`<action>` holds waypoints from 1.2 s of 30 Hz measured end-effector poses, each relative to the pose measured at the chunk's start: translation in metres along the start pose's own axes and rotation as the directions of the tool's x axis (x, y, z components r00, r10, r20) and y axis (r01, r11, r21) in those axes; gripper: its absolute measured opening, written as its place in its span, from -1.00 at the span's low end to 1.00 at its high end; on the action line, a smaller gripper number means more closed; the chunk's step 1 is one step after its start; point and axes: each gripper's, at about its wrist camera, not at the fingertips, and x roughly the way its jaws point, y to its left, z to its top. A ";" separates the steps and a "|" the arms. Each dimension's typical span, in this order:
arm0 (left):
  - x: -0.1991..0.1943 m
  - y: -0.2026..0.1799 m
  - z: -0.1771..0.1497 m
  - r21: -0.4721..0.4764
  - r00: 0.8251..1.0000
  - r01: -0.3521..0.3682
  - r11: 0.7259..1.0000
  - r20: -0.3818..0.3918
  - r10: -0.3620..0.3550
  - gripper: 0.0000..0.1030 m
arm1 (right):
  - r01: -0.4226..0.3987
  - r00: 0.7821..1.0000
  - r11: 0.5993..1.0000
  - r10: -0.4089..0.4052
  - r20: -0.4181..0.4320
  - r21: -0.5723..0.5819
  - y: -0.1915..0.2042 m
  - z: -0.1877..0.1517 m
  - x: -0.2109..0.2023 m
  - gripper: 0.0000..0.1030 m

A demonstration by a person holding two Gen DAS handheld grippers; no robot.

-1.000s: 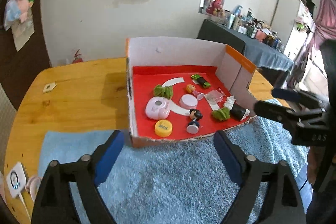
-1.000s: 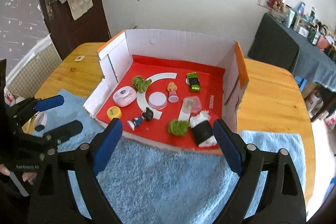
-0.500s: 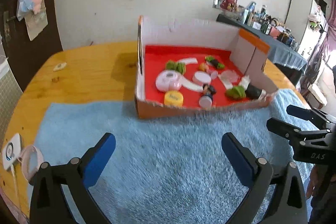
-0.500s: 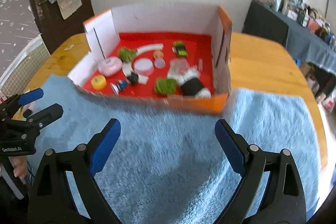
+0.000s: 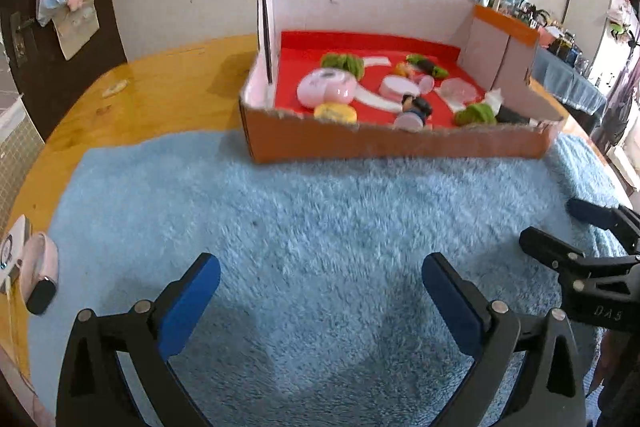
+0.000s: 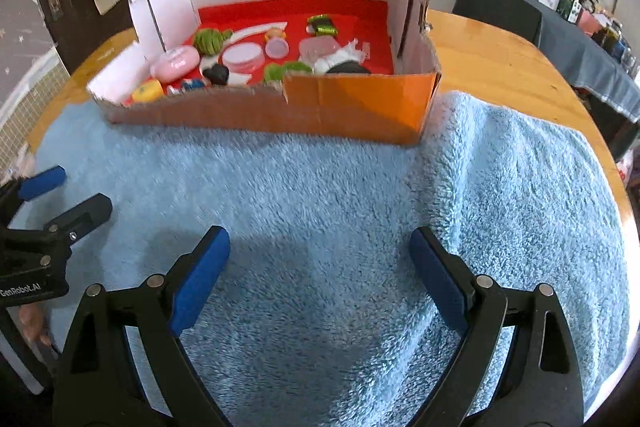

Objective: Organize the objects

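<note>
A cardboard box with a red floor sits at the far edge of a blue towel on a round wooden table. Inside lie small items: a pink case, a yellow cap, green pom-poms, a pink lid and a small figurine. Both grippers hover over the bare towel, well short of the box. The left hand-held gripper has its blue pads wide apart, holding nothing. The right hand-held gripper is likewise spread and unloaded.
</note>
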 end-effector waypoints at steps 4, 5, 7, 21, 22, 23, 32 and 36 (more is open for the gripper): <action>0.001 -0.002 -0.004 0.013 1.000 -0.022 1.000 0.014 0.022 1.00 | 0.000 1.000 1.000 0.000 0.021 0.005 0.001 -0.003 0.000 1.00; 0.001 -0.002 -0.004 0.012 1.000 -0.023 1.000 0.016 0.023 1.00 | 0.003 1.000 1.000 -0.003 0.027 0.008 0.001 -0.004 0.000 1.00; 0.002 -0.002 -0.004 0.009 0.999 -0.026 1.000 0.022 0.025 1.00 | 0.006 0.999 1.000 -0.007 0.035 0.010 0.001 -0.006 -0.001 1.00; 0.001 -0.001 -0.007 -0.020 0.998 -0.054 0.998 0.044 0.054 1.00 | 0.007 0.996 0.998 -0.013 0.085 0.070 -0.005 -0.012 -0.008 1.00; 0.001 -0.001 -0.007 -0.022 0.997 -0.054 0.998 0.045 0.055 1.00 | 0.006 0.996 0.997 -0.012 0.086 0.072 -0.005 -0.012 -0.008 1.00; 0.001 -0.001 -0.007 -0.023 0.997 -0.055 0.998 0.046 0.056 1.00 | 0.011 0.996 0.998 -0.017 0.083 0.069 -0.004 -0.011 -0.008 1.00; 0.001 0.000 -0.008 -0.022 0.997 -0.054 0.998 0.045 0.055 1.00 | 0.031 0.996 0.998 -0.036 0.079 0.052 -0.002 -0.011 -0.007 1.00; 0.001 0.000 -0.008 -0.022 0.998 -0.053 0.998 0.045 0.054 1.00 | 0.030 0.996 0.998 -0.034 0.080 0.053 -0.002 -0.011 -0.007 1.00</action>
